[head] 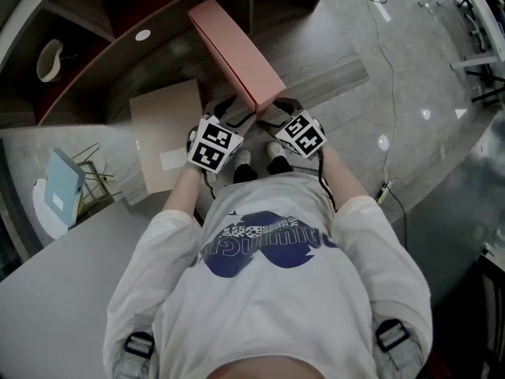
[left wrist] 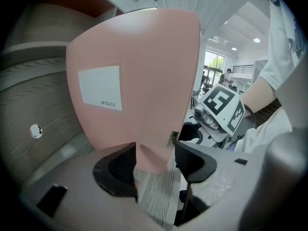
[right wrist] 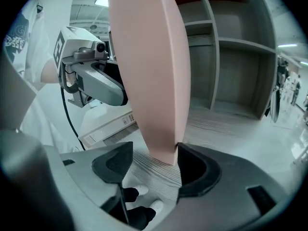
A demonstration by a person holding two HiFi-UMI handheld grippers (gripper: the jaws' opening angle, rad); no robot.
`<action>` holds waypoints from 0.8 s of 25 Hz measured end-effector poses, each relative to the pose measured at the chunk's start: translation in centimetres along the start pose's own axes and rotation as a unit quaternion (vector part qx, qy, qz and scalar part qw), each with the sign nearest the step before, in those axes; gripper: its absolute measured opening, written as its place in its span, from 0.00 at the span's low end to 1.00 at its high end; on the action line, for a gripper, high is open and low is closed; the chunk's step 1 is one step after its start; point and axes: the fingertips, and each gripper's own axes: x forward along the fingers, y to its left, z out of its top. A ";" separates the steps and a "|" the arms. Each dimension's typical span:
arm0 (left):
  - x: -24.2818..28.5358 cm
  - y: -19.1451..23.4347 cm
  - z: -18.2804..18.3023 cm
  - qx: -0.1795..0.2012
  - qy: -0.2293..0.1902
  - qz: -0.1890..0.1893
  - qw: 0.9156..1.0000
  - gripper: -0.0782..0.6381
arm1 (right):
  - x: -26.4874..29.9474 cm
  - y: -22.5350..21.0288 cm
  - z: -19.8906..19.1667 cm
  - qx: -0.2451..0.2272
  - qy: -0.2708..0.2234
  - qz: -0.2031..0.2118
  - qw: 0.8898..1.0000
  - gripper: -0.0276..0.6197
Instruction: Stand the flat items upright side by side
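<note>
Pink file box (head: pixel 233 47) stands on edge on the wooden shelf (head: pixel 331 77), centre frame. Its long axis runs up-left, away from both grippers. Left gripper (left wrist: pixel 155 163) clamps its near end. Right gripper (right wrist: pixel 150 163) straddles it loosely, one pad touching. Tan box (head: pixel 162 129) lies flat at left.

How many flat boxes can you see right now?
3: pink box upright in the middle, tan box lying flat to its left, light blue box at far left. More may be hidden.

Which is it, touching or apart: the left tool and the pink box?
Touching. In the left gripper view the left tool has both pads against the pink box, whose lower end sits between them.
</note>
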 end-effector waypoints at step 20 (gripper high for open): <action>-0.1 1.7 0.1 0.003 0.004 -0.061 0.998 0.46 | -0.1 -1.6 1.4 -0.014 0.001 -0.015 1.000 0.21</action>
